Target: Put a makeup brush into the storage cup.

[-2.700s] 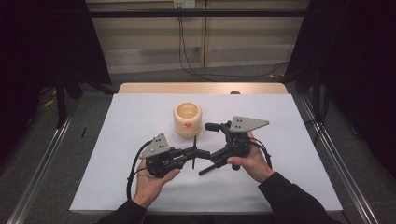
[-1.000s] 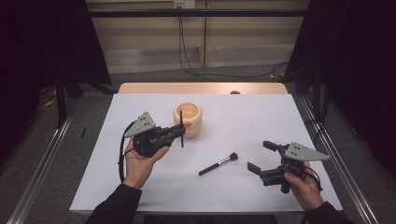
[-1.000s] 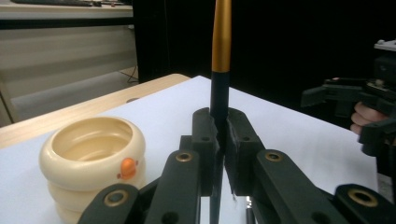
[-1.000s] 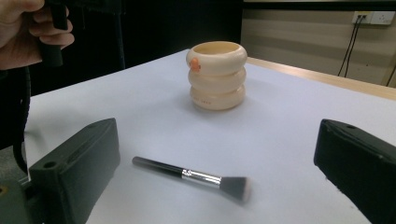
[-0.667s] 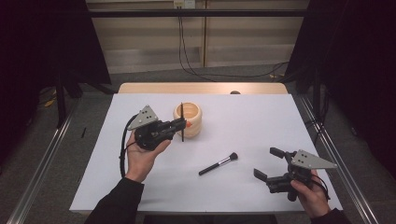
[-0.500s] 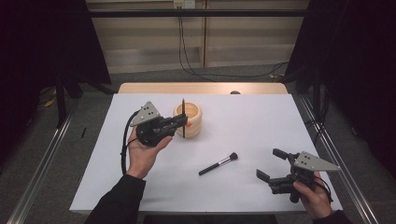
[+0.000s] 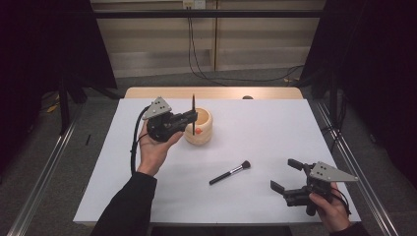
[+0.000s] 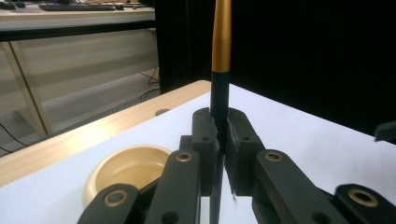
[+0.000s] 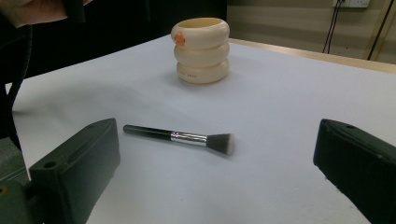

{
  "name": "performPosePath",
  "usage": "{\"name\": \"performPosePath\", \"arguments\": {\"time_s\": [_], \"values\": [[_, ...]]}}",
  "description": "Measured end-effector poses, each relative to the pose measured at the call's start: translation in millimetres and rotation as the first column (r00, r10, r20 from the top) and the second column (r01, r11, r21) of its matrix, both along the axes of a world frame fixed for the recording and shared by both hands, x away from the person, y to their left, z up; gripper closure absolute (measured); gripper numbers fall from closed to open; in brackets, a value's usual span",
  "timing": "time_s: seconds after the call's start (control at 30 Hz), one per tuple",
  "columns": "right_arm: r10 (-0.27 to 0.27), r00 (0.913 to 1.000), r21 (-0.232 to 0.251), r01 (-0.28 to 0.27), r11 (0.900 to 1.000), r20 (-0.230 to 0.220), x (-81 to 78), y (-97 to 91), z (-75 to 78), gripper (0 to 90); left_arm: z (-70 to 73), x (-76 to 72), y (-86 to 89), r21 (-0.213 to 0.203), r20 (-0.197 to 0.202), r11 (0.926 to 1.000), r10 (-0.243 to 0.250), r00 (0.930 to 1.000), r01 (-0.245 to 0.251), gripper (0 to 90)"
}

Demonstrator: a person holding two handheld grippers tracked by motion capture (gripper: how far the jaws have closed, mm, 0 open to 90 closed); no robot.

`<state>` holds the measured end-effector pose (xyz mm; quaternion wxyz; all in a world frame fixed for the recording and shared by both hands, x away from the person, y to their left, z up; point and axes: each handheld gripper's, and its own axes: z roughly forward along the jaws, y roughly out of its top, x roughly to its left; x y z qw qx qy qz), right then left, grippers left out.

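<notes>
Clenching a slim upright brush (image 7: 193, 114) just above the cream holder (image 7: 201, 129) at the desk's (image 7: 275, 128) eleven o'clock, the left gripper (image 7: 189, 118) risks clipping its rim, while the right gripper (image 7: 286, 175) idles, jaws released.

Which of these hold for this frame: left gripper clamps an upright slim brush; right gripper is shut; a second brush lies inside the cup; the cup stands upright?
1. The left gripper clamps a slim brush upright. True.
2. The right gripper is shut. False: its jaws stand wide apart, holding nothing.
3. The short brush lies inside the cup. False: it lies flat on the table, apart from it.
4. The cup stands upright. True.
</notes>
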<state>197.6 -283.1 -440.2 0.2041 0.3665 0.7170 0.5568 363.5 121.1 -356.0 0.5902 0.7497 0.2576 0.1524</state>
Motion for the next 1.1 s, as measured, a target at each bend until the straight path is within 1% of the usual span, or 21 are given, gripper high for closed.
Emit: {"name": "performPosePath", "arguments": {"time_s": [0.03, 0.13, 0.17, 0.23, 0.27, 0.3, 0.33, 0.37, 0.4, 0.43, 0.47, 0.53, 0.63, 0.73, 0.77, 0.8, 0.83, 0.9, 0.97, 1.07, 1.1], "values": [[0.001, 1.0000, -0.001, -0.001, 1.0000, 0.002, 0.3, 0.2, 0.0, 0.0, 0.6, 1.8, -2.2, 0.014, 0.004, 0.9997, 0.017, 0.9998, -0.017, 83.6], [0.000, 1.0000, 0.011, 0.000, 0.9999, 0.000, 0.5, 0.7, -0.2, 0.0, 1.7, 9.3, -4.5, -0.001, 0.002, 0.9999, 0.015, 0.9999, -0.015, 83.7], [-0.001, 1.0000, 0.011, 0.001, 0.9999, 0.002, 0.5, 0.7, -0.2, 0.0, 2.2, 10.7, -5.1, 0.004, 0.007, 0.9995, 0.031, 0.9995, -0.031, 83.7], [-0.009, 1.0000, 0.020, 0.009, 0.9998, 0.000, 0.1, 0.8, -0.2, 0.0, 3.3, 17.0, -6.4, -0.005, 0.003, 0.9993, 0.038, 0.9993, -0.038, 83.7], [-0.009, 0.9999, 0.018, 0.009, 0.9998, 0.005, 0.5, 0.5, -0.3, 0.0, 4.3, 19.2, -7.1, 0.007, 0.004, 0.9984, 0.056, 0.9984, -0.056, 83.7], [-0.010, 0.9999, 0.017, 0.010, 0.9998, 0.005, 0.6, 0.3, -0.5, 0.0, 4.6, 22.2, -6.9, 0.001, 0.008, 0.9992, 0.041, 0.9991, -0.041, 83.7], [-0.009, 1.0000, 0.018, 0.009, 0.9998, 0.002, 0.6, 0.3, -0.5, 0.0, 5.9, 24.3, -7.5, 0.006, 0.004, 0.9981, 0.062, 0.9981, -0.062, 83.7], [-0.009, 1.0000, 0.018, 0.008, 0.9998, 0.003, 0.7, 0.2, -0.5, 0.0, 5.8, 26.4, -8.4, -0.010, 0.003, 0.9986, 0.053, 0.9986, -0.053, 83.7], [-0.008, 1.0000, 0.018, 0.008, 0.9998, 0.003, 0.6, 0.3, -0.5, 0.0, 6.4, 28.8, -8.3, -0.003, 0.012, 0.9987, 0.052, 0.9986, -0.052, 83.7], [-0.010, 0.9999, 0.019, 0.010, 0.9998, 0.005, 0.6, 0.5, -0.5, 0.0, 7.1, 30.1, -8.7, -0.002, 0.004, 0.9978, 0.066, 0.9978, -0.066, 83.7], [-0.009, 0.9999, 0.019, 0.009, 0.9998, 0.005, 0.6, 0.4, -0.5, 0.0, 6.9, 33.4, -8.7, -0.007, 0.009, 0.9990, 0.045, 0.9989, -0.045, 83.7], [-0.008, 1.0000, 0.020, 0.008, 0.9998, -0.001, 0.5, 0.3, -0.7, 0.0, 6.2, 36.1, -10.0, 0.000, 0.013, 0.9976, 0.070, 0.9975, -0.070, 83.7], [-0.005, 1.0000, 0.021, 0.005, 0.9998, 0.000, 0.6, 0.2, -0.7, 0.0, 3.0, 42.1, -8.8, -0.001, 0.009, 0.9971, 0.076, 0.9970, -0.076, 83.6], [-0.001, 1.0000, 0.021, 0.001, 0.9998, -0.002, 0.5, 1.0, -1.0, 0.0, -0.8, 45.5, -8.5, -0.001, -0.005, 0.9963, 0.086, 0.9963, -0.086, 83.6], [0.005, 1.0000, 0.015, -0.005, 0.9999, 0.005, 1.1, 1.0, -1.4, 0.0, -1.3, 45.4, -7.8, 0.008, -0.007, 0.9949, 0.100, 0.9949, -0.100, 83.6], [0.008, 1.0000, 0.016, -0.008, 0.9998, 0.002, 1.0, 1.8, -1.5, 0.0, -2.2, 45.8, -7.9, 0.001, -0.005, 0.9954, 0.096, 0.9954, -0.096, 83.7], [0.009, 1.0000, 0.013, -0.009, 0.9999, -0.001, 0.8, 2.3, -1.7, 0.0, -2.4, 45.7, -8.1, 0.014, -0.008, 0.9944, 0.105, 0.9944, -0.105, 83.7], [0.010, 0.9999, 0.013, -0.010, 0.9999, -0.002, 0.6, 2.6, -1.6, 0.0, -2.2, 46.5, -8.1, 0.015, -0.001, 0.9939, 0.110, 0.9940, -0.110, 83.7], [0.012, 0.9999, 0.013, -0.012, 0.9998, -0.001, 0.7, 2.3, -1.5, 0.0, -2.5, 48.5, -7.7, 0.003, 0.005, 0.9943, 0.106, 0.9943, -0.106, 83.7], [0.010, 1.0000, 0.014, -0.010, 0.9999, 0.001, 0.5, 2.0, -1.2, 0.0, -5.7, 51.9, -8.5, 0.019, 0.008, 0.9948, 0.100, 0.9949, -0.101, 83.7], [0.011, 0.9999, 0.012, -0.011, 0.9999, -0.001, 0.6, 2.1, -1.2, 0.0, -7.5, 52.7, -9.0, 0.021, 0.003, 0.9936, 0.111, 0.9938, -0.111, 83.7]]}}
